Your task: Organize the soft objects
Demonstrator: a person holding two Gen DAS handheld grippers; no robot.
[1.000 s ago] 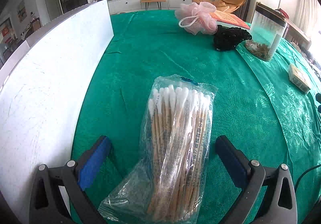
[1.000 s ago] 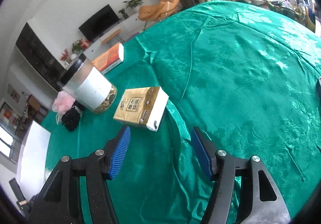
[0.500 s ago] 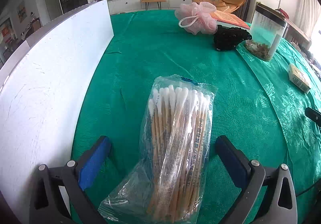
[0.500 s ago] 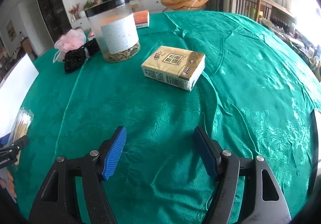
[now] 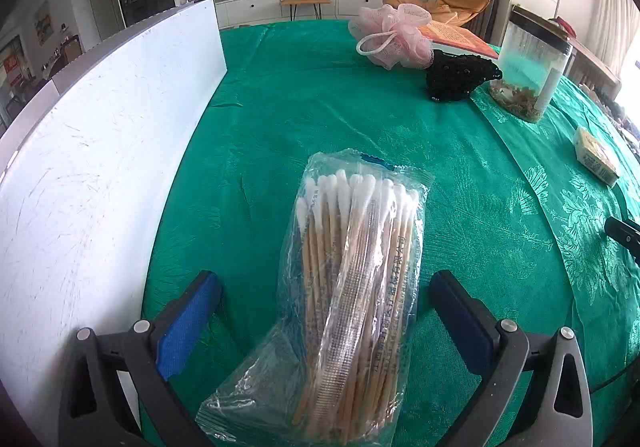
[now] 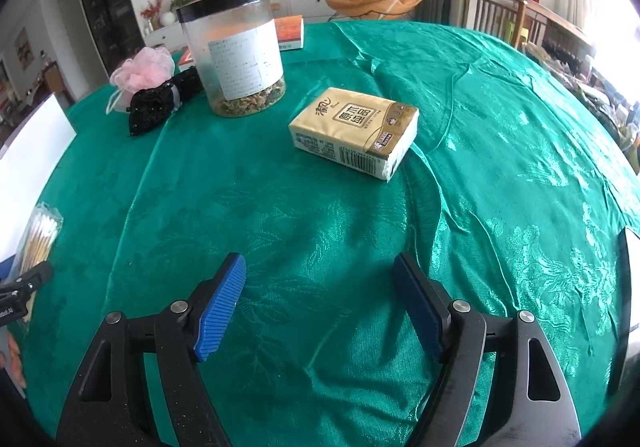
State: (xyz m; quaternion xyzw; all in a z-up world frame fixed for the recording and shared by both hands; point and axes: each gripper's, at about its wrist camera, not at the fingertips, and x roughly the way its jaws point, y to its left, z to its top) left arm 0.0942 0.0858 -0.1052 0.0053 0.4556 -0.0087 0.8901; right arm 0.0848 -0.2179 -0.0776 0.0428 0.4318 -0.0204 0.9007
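A clear bag of cotton swabs [image 5: 352,287] lies on the green tablecloth between the fingers of my left gripper [image 5: 324,287], which is open; the pads stand clear of the bag on both sides. My right gripper [image 6: 320,267] hovers over bare cloth, its jaws opening, with nothing between them. A gold tissue pack [image 6: 356,131] lies a short way ahead of it. Farther back sit a pink bath pouf [image 6: 142,69] and a black fabric bundle [image 6: 164,103], touching each other. In the left wrist view, the pouf [image 5: 394,35] and bundle [image 5: 456,75] are at the far right.
A clear jar [image 6: 236,51] with a black lid stands beside the black bundle. An orange book [image 6: 290,33] lies behind it. A white board [image 5: 100,167] stands upright along the table's left side. Chairs and a wooden table edge lie beyond the cloth.
The right gripper rolled upright and swung so the tissue pack lies straight ahead, and its jaws spread wider. The left gripper and the swab bag stayed as they were.
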